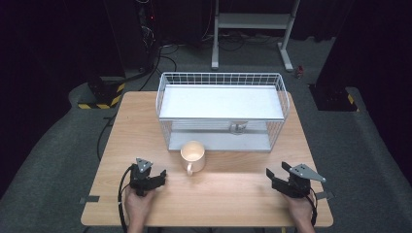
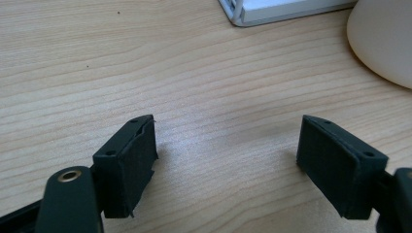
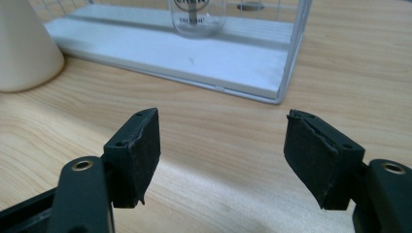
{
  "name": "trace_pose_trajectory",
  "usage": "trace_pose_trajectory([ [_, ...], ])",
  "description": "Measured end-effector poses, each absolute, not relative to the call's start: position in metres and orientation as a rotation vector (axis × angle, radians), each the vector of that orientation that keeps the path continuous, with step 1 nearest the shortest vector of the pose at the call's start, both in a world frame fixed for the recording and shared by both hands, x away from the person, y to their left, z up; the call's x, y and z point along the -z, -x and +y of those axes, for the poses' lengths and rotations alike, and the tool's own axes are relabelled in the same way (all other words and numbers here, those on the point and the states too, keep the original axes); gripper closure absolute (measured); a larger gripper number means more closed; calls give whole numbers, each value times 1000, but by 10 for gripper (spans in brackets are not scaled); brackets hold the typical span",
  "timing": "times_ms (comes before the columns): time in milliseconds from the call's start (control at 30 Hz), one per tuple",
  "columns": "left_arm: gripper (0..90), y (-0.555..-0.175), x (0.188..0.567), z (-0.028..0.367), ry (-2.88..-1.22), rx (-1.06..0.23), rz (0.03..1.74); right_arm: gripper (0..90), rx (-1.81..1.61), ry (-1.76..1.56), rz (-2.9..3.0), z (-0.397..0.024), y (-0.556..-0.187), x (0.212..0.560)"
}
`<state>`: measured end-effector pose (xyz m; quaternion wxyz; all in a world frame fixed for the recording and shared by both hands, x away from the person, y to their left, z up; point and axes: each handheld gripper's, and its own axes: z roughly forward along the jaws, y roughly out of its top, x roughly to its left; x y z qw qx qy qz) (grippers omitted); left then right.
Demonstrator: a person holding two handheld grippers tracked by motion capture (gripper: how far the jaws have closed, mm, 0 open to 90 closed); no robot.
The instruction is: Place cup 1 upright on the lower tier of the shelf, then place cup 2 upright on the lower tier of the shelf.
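Mug [image 1: 193, 155] stands untouched; left tongs [image 1: 156, 177] and right tongs [image 1: 275, 177] gape, holding nothing.

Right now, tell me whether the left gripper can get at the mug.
Probably yes: the left gripper, jaws open and empty, sits close to the mug, with only bare table between them.

Bare table [image 1: 233, 189] before mug [image 1: 193, 154]

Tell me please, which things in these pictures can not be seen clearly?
- Glass jar in the wire rack: right gripper view, top cut off by the picture's edge, label only partly readable.
- Same jar, high view: too small, behind the rack's wires.
- Cream mug: both gripper views, cut by the edge; handle outside them.
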<state>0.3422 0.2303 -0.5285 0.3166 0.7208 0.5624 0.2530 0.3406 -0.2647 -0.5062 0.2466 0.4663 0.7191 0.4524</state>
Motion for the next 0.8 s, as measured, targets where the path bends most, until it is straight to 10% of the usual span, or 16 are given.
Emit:
trace_pose_trajectory([
  [800,153,-344,529,228,-1917,-645,1464,212,-901,-1346,2171,-257,-366,524],
])
